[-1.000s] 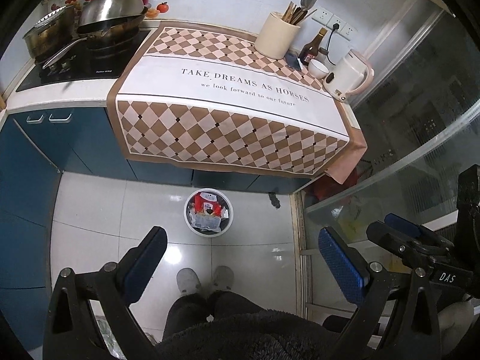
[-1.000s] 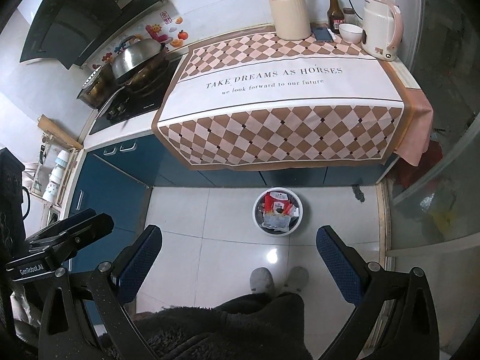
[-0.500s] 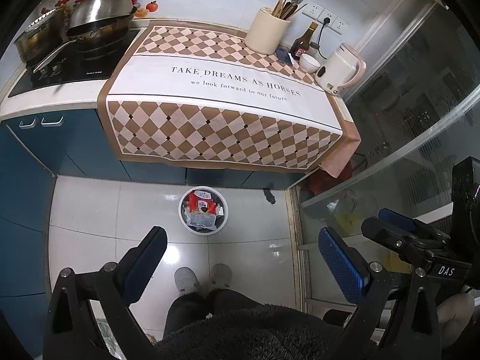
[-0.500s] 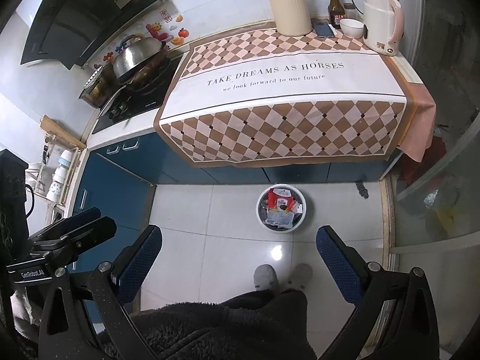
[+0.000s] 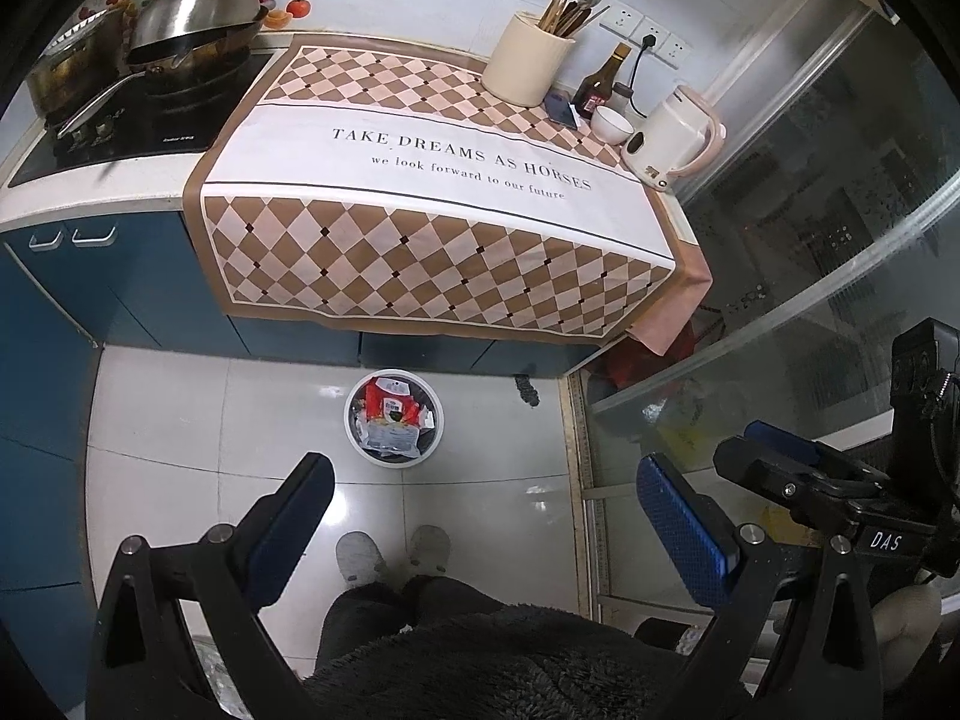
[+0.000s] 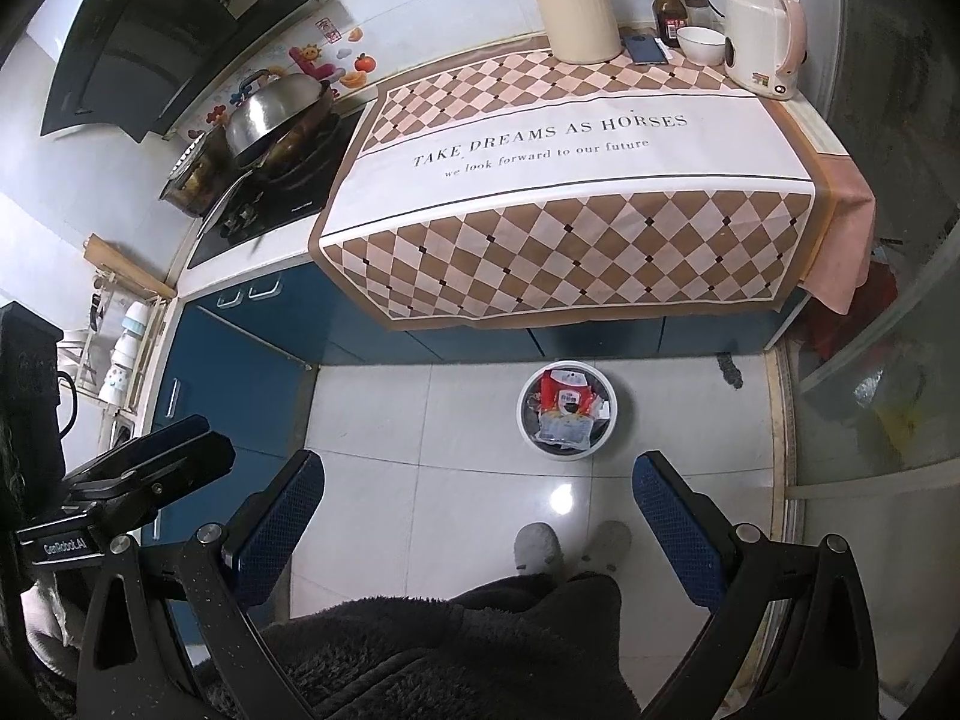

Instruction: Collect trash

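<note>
A round white trash bin (image 5: 353, 420) (image 6: 613, 420) stands on the tiled floor just in front of the blue cabinets. Inside lie red and clear snack wrappers (image 5: 393, 414) (image 6: 567, 408). My left gripper (image 5: 486, 480) is held high above the floor, open, nothing between its blue pads. My right gripper (image 6: 480, 474) is likewise open and empty, at a similar height. Each gripper shows at the edge of the other's view. Below both I see a person's dark fuzzy garment and grey slippers (image 5: 393, 552) (image 6: 570, 546).
The counter carries a checkered cloth (image 5: 444, 228), a utensil jar (image 5: 528, 60), sauce bottle (image 5: 600, 81), bowl (image 5: 612, 123), phone and white kettle (image 5: 672, 138). Pans sit on the stove (image 5: 138, 108) at left. A glass partition (image 5: 810, 240) stands to the right.
Both grippers have drifted slightly, so the counter and bin shift a little in view. Both stay open and empty.
</note>
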{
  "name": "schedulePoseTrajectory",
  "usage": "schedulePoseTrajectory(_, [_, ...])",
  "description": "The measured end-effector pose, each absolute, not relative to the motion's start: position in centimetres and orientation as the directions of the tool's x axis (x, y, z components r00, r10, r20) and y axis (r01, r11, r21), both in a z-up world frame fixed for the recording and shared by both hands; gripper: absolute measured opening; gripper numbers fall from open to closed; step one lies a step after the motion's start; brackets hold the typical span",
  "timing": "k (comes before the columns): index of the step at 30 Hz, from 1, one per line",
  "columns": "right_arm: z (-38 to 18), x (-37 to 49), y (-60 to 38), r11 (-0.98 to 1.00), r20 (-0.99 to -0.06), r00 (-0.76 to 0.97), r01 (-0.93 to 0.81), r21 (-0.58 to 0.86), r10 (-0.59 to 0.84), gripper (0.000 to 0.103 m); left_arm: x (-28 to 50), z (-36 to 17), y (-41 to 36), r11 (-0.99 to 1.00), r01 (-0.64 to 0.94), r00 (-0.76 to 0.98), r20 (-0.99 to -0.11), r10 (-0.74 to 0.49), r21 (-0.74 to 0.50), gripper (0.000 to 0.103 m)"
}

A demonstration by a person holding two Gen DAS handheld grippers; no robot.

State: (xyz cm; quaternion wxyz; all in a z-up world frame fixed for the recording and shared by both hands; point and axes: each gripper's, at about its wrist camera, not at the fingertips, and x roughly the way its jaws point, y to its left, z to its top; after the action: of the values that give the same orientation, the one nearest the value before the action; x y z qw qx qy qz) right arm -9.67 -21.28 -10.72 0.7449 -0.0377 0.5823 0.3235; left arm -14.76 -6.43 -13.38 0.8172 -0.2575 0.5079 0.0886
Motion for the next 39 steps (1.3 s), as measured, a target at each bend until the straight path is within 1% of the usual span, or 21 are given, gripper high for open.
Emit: schedulePoseTrajectory(39, [-11.76,-9.0,-21.63,0.76,-0.885,0.045,-0.534,0.37,0.463,0.103,-14.78,-13.6,-7.18,0.836,-0.432,0.474,-0.874,-0.11,-0.339,0.103])
